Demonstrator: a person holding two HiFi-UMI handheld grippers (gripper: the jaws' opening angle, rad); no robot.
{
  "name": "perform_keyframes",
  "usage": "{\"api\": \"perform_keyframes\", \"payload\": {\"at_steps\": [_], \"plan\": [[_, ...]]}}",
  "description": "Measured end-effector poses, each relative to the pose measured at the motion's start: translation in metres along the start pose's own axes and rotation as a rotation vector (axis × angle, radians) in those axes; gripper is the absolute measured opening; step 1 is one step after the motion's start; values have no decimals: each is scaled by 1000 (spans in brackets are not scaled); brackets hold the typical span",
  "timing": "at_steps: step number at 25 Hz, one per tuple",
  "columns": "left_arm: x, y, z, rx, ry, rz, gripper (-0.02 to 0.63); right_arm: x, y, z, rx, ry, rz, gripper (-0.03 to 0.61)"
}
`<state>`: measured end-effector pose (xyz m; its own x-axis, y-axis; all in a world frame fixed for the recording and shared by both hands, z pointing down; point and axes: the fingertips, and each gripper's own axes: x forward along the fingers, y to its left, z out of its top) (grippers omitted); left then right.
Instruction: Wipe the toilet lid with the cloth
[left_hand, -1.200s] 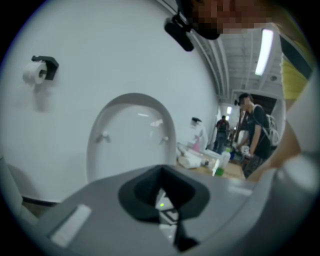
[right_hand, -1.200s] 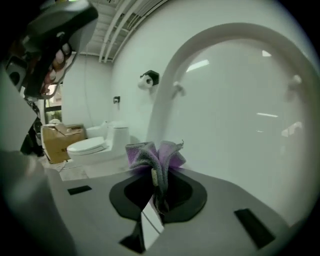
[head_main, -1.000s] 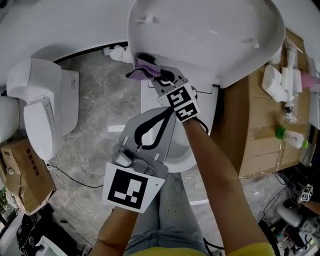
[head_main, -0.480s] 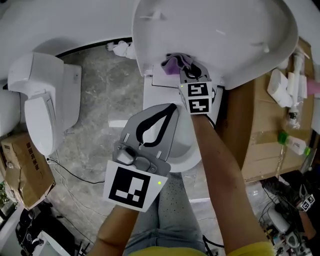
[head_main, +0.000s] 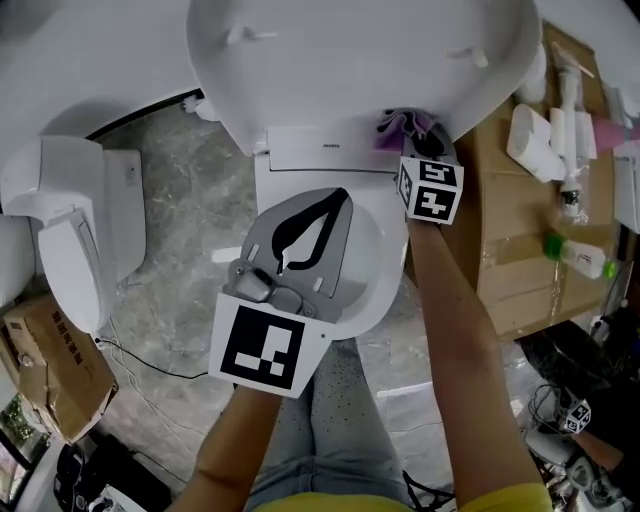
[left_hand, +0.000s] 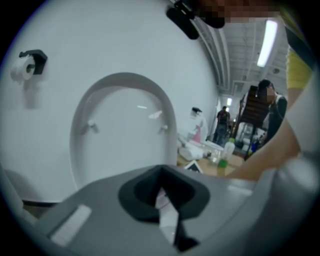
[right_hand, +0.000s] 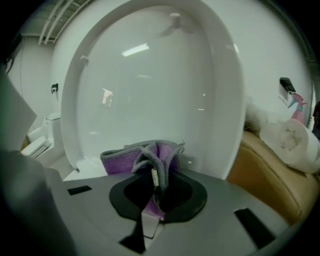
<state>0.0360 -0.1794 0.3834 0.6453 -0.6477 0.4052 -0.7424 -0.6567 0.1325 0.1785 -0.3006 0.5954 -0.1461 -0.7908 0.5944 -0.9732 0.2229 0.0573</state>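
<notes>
The white toilet lid (head_main: 360, 60) stands raised at the top of the head view. My right gripper (head_main: 418, 148) is at the lid's lower right edge, shut on a purple and grey cloth (head_main: 405, 124) that is bunched against the lid. In the right gripper view the cloth (right_hand: 142, 157) sticks up from the right gripper (right_hand: 155, 197), with the lid's inner face (right_hand: 150, 85) just behind it. My left gripper (head_main: 336, 197) hovers over the toilet seat (head_main: 385, 280), shut and holding nothing. Seen from the left gripper (left_hand: 162, 192), the lid (left_hand: 125, 130) stands some way ahead.
A second toilet (head_main: 70, 240) stands on the left. A cardboard box (head_main: 520, 230) at the right carries bottles and white parts. Another carton (head_main: 50, 360) sits lower left. A paper roll holder (left_hand: 27, 65) hangs on the wall. People (left_hand: 222, 125) stand far off.
My right gripper has swept the cloth along the lid's lower edge from the left side to the right side. The left gripper has stayed shut over the seat.
</notes>
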Motion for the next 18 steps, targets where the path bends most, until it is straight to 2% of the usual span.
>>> {"api": "perform_keyframes", "payload": {"at_steps": [5,9,14,18], "plan": [[4,-10,2,7,8,-22,-3,-4,-13,-4,40,21,-68,48],[-1,-12,5,-1,0,-23,-3,-13,-19,-4,115,33,-120,49],[-13,-12,8,-21,-15,-21,-3,-56,-7,13,56,-34,-63,49],[-24,-11,16,-38,-33,-17,-3,-110,15,45,29,-128,-7,48]]}}
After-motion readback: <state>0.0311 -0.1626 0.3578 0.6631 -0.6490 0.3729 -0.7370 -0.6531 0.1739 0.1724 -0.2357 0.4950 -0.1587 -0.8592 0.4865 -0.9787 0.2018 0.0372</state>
